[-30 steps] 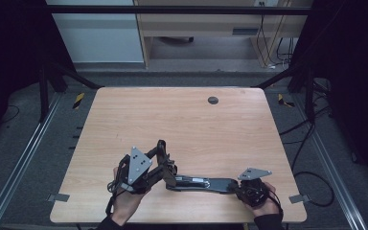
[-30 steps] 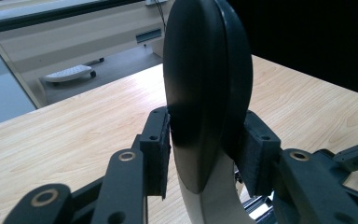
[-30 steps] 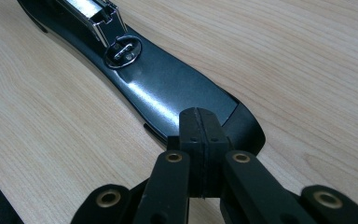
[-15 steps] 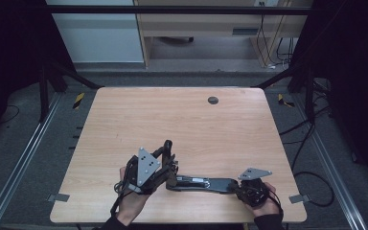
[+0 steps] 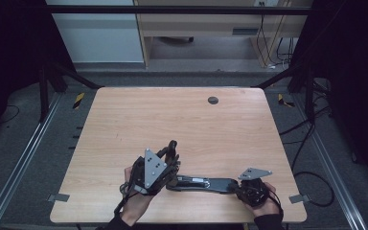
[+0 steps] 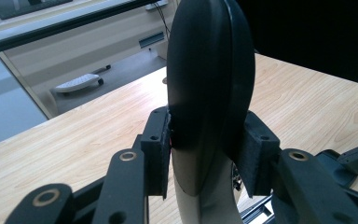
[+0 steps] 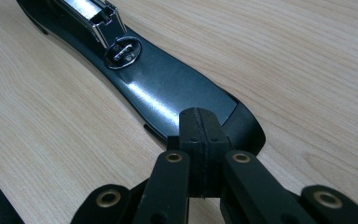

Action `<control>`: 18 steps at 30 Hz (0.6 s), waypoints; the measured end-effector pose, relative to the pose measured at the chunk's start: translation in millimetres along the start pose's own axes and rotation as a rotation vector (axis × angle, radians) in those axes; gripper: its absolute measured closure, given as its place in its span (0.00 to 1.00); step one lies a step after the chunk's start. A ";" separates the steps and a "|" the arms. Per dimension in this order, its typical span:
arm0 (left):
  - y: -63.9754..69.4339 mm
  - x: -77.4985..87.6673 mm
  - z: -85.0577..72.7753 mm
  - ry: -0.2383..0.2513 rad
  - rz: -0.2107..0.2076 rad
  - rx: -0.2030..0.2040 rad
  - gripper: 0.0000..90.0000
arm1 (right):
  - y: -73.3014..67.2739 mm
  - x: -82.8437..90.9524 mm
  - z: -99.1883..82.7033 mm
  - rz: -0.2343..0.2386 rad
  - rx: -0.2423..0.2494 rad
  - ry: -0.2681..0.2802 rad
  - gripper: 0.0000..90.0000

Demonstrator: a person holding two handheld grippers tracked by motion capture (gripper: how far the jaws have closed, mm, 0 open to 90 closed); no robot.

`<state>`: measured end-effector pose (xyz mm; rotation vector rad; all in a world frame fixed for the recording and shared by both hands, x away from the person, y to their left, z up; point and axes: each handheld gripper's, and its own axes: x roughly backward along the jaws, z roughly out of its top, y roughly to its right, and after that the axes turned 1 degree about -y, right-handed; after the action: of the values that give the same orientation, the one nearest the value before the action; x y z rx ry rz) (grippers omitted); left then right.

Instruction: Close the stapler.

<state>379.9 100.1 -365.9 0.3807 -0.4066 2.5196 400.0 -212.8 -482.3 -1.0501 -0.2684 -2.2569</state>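
A black stapler lies swung open near the table's front edge, its base (image 5: 206,183) flat on the wood. My left gripper (image 5: 172,149) is shut on the stapler's rounded top arm (image 6: 209,79), which stands up between the pads (image 6: 157,140). My right gripper (image 7: 199,125) is shut with nothing between its jaws, its tips over the rear end of the base (image 7: 168,93). The round anvil plate (image 7: 123,51) and the metal staple channel (image 7: 87,11) lie just beyond. In the high view the right gripper (image 5: 238,187) sits at the base's right end.
The light wood table (image 5: 182,124) has a small dark round grommet (image 5: 213,100) near its far edge. Metal rails (image 5: 24,158) run along both sides of the table. A desk and cables stand beyond the far edge.
My left gripper has shifted slightly to the right with the stapler's top arm in it. The right gripper and the base have stayed still.
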 end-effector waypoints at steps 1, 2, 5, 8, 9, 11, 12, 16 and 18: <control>0.6 -0.3 0.1 0.001 0.002 -0.003 0.66 | 0.0 0.0 0.0 0.000 0.000 0.000 1.00; 1.6 -0.7 0.2 0.002 0.004 -0.005 0.66 | 0.1 0.0 0.0 0.000 0.000 0.000 1.00; 3.5 -1.3 0.7 0.001 0.008 -0.013 0.66 | -0.1 0.0 0.1 0.000 0.001 0.000 1.00; 5.6 -2.1 1.0 0.002 0.013 -0.017 0.66 | -0.2 0.0 0.1 -0.001 0.002 0.000 1.00; 6.4 -2.4 1.3 0.002 0.014 -0.022 0.66 | 0.0 -0.1 0.0 0.000 0.002 0.000 1.00; 8.7 -3.3 1.7 0.002 0.018 -0.028 0.66 | -0.1 0.0 0.0 0.000 0.001 0.000 1.00; 10.7 -4.1 2.2 0.002 0.022 -0.037 0.66 | -0.2 0.0 0.1 -0.001 0.002 -0.001 1.00; 13.1 -5.2 2.7 0.002 0.025 -0.043 0.66 | -0.2 0.0 0.1 -0.001 0.003 -0.001 1.00; 14.2 -5.7 3.1 0.002 0.027 -0.047 0.66 | -0.1 0.0 0.1 -0.001 0.003 -0.001 1.00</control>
<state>377.1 84.9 -368.0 0.3569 -0.4729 2.5316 400.0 -212.7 -482.3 -1.0492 -0.2726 -2.2562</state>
